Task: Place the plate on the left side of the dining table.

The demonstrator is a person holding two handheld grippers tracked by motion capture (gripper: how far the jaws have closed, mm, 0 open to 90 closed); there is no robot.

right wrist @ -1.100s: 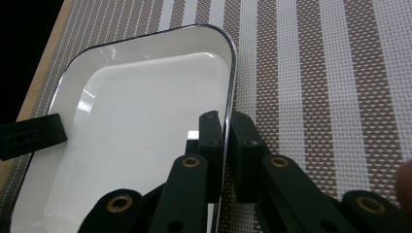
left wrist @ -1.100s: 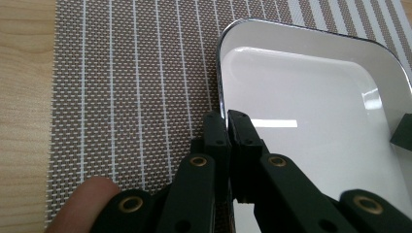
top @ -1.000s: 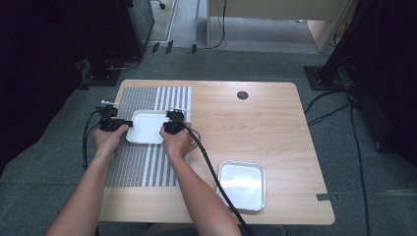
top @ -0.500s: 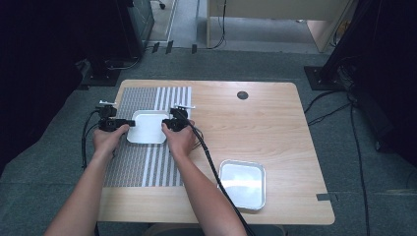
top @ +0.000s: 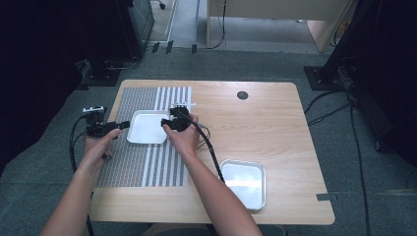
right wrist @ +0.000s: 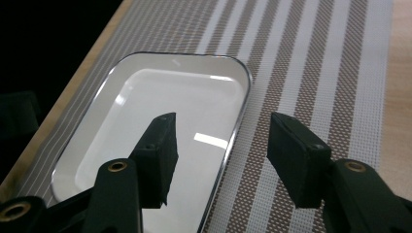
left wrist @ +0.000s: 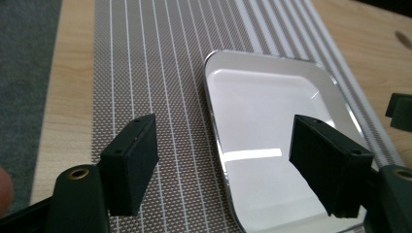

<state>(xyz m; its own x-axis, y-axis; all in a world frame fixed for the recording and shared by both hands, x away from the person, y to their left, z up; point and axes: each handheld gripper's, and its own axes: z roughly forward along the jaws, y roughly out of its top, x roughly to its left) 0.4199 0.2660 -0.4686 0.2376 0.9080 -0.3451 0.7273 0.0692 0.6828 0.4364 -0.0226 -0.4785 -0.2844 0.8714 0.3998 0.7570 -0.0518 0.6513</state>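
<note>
- The white tray (top: 147, 127) lies flat on the striped placemat (top: 142, 162), toward the far part of the mat, on the left half of the wooden surface (top: 275, 128).
- The left claw (top: 117, 126) sits just off the tray's left edge in the high view, held by the left hand (top: 98, 145). Its jaws have just been opening and now stand released.
- In the left gripper view, the tray's (left wrist: 272, 131) near rim runs between the two jaws, but neither pad presses on it: one pad hangs over the mat (left wrist: 145, 87), the other over the tray's floor.
- The right claw (top: 166, 123) sits at the tray's right edge, carried by the right hand (top: 183, 137). Its jaws have also just been opening and are released.
- In the right gripper view, the tray's (right wrist: 160, 97) rim passes through the gap between the jaws; one pad hovers above the tray's inside, the other above the mat (right wrist: 311, 73), both clear of the rim.
- A second, metal tray (top: 243, 183) rests on bare wood near the surface's front right corner, well apart from the white one.
- A black cable (top: 211, 150) trails from the right claw along the forearm.
</note>
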